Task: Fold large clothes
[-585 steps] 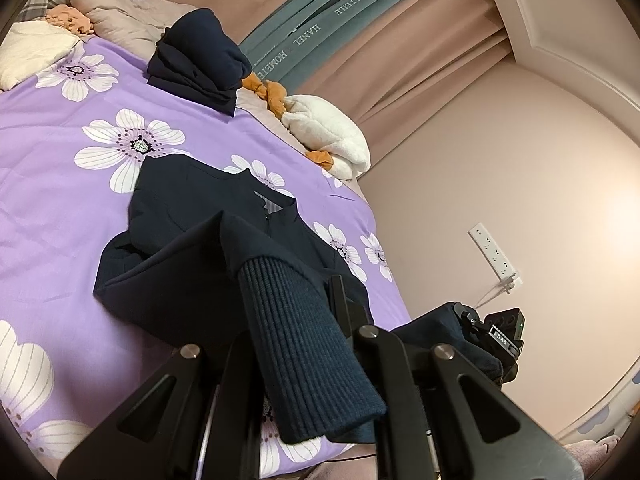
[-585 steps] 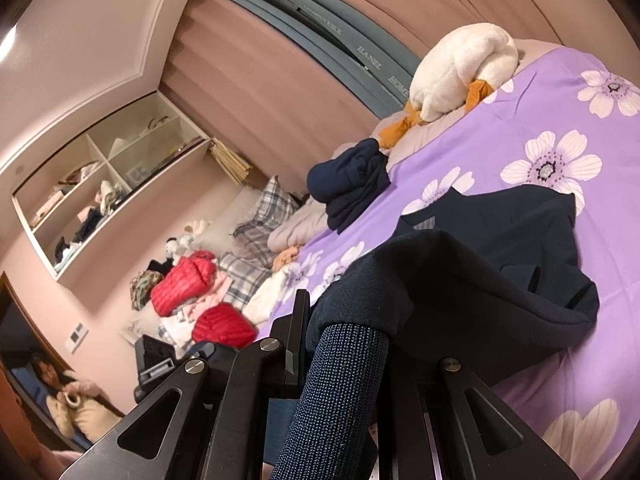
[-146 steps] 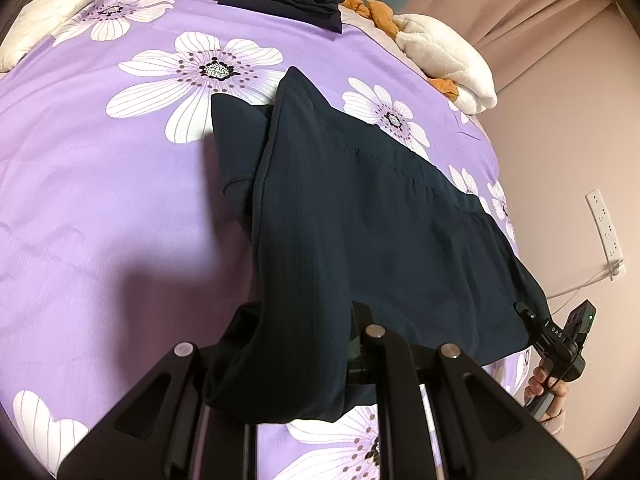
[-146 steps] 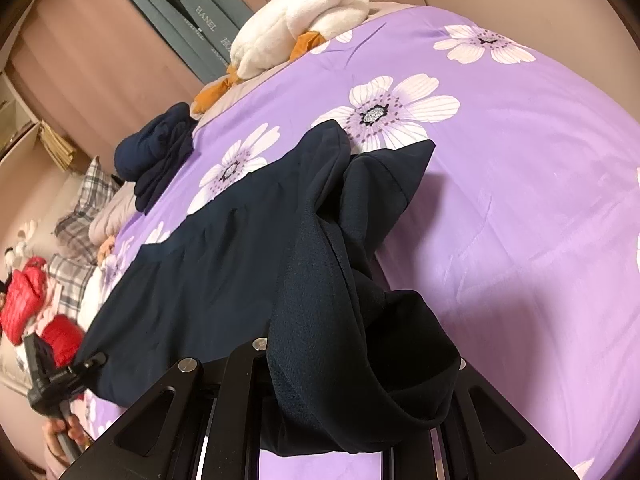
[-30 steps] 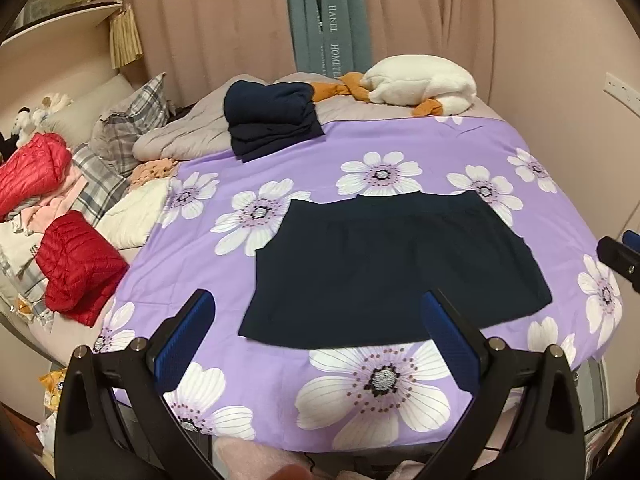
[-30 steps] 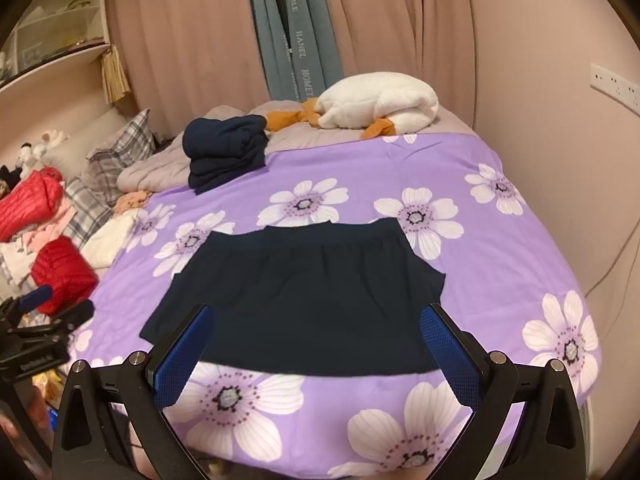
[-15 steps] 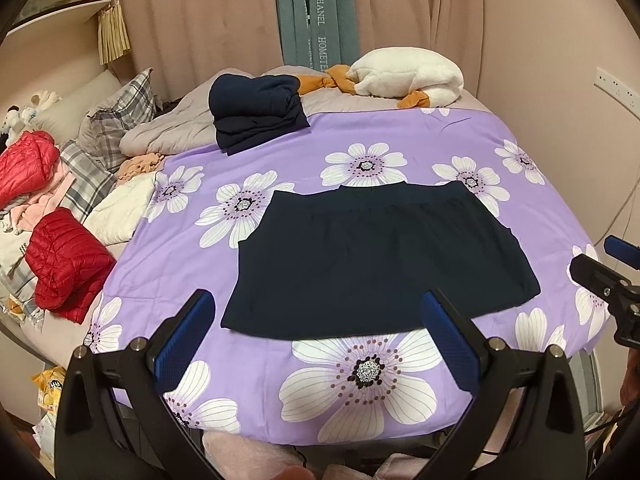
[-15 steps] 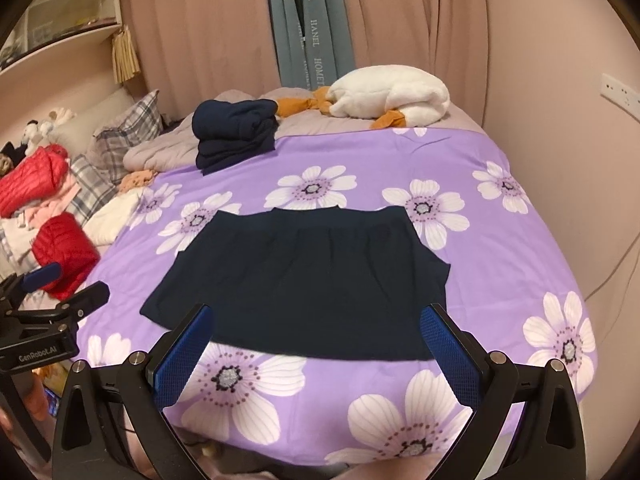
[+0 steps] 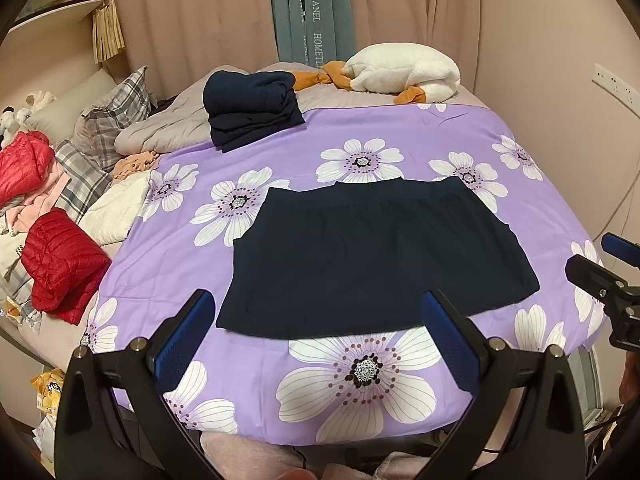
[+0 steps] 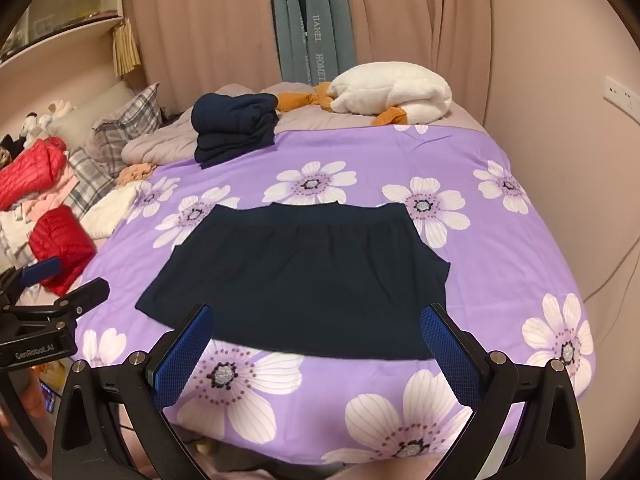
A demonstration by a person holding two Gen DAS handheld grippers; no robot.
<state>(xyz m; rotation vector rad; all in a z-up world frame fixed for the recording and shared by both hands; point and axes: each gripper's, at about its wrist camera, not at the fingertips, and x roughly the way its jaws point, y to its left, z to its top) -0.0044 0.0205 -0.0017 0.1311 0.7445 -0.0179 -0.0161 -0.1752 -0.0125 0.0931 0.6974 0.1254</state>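
L wrist: left gripper (image 9: pixel 318 336) wide open, empty, above bed edge; navy garment (image 9: pixel 372 256) flat on purple floral sheet (image 9: pixel 280 160) | R wrist: right gripper (image 10: pixel 316 348) wide open, empty; garment (image 10: pixel 296 276) mid-bed, folded navy pile (image 10: pixel 234 130) behind

The bedspread (image 9: pixel 280 148) lies bare in a wide band all round the dark garment (image 9: pixel 372 252), which lies flat and low at the centre. At 12 o'clock that band is open up to the folded navy pile (image 9: pixel 250 106) at 11 and the white plush (image 9: pixel 404 74) at 1. At 9 o'clock red jackets (image 9: pixel 60 264) and pillows (image 9: pixel 116 108) crowd the bed's edge. At 3 o'clock the wall (image 10: pixel 580 100) stands close beside the bed.
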